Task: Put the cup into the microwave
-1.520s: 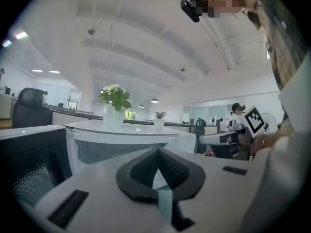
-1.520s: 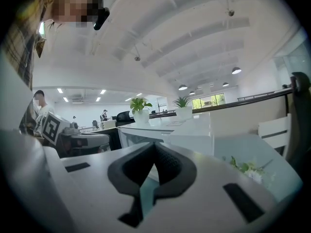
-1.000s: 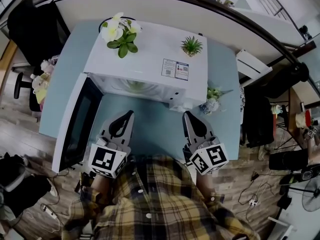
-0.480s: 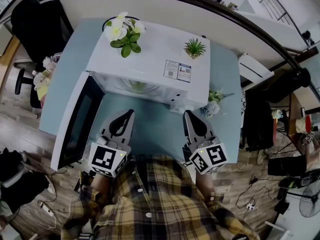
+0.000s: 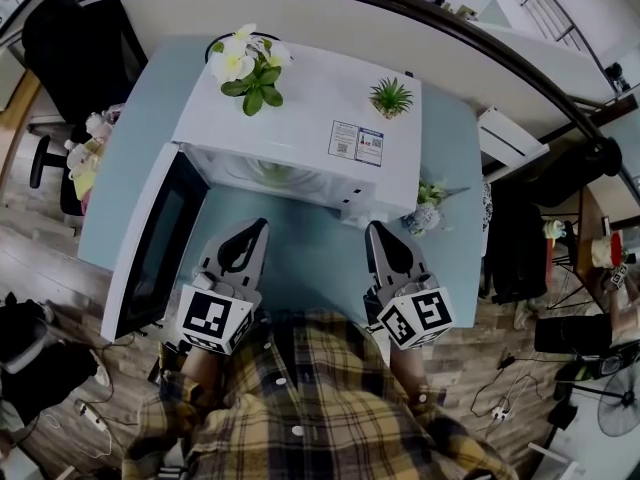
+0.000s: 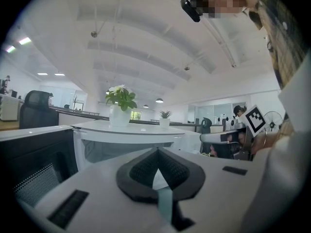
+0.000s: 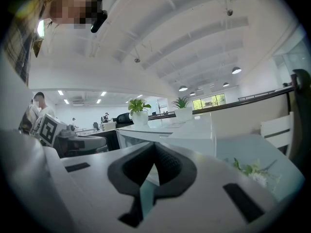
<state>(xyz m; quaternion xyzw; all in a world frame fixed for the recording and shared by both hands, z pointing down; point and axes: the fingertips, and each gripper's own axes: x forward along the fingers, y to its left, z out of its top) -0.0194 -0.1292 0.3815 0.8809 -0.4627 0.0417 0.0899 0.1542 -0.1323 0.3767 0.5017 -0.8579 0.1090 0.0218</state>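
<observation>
A white microwave (image 5: 300, 118) stands on the blue table (image 5: 300, 253), its door (image 5: 150, 243) swung open to the left. Something pale green (image 5: 270, 172) shows inside the cavity; I cannot tell whether it is the cup. No cup shows clearly anywhere else. My left gripper (image 5: 263, 225) and right gripper (image 5: 371, 226) hover side by side over the table's near part, close to the person's body, both pointing at the microwave. Both are shut with nothing between the fingers. In the left gripper view the jaw tips (image 6: 156, 151) meet; likewise in the right gripper view (image 7: 155, 145).
A white-flowered potted plant (image 5: 243, 66) and a small green succulent (image 5: 388, 94) sit on the microwave's top. A small flower vase (image 5: 424, 208) stands at the microwave's right front corner. Office chairs, cables and clutter surround the table on the floor.
</observation>
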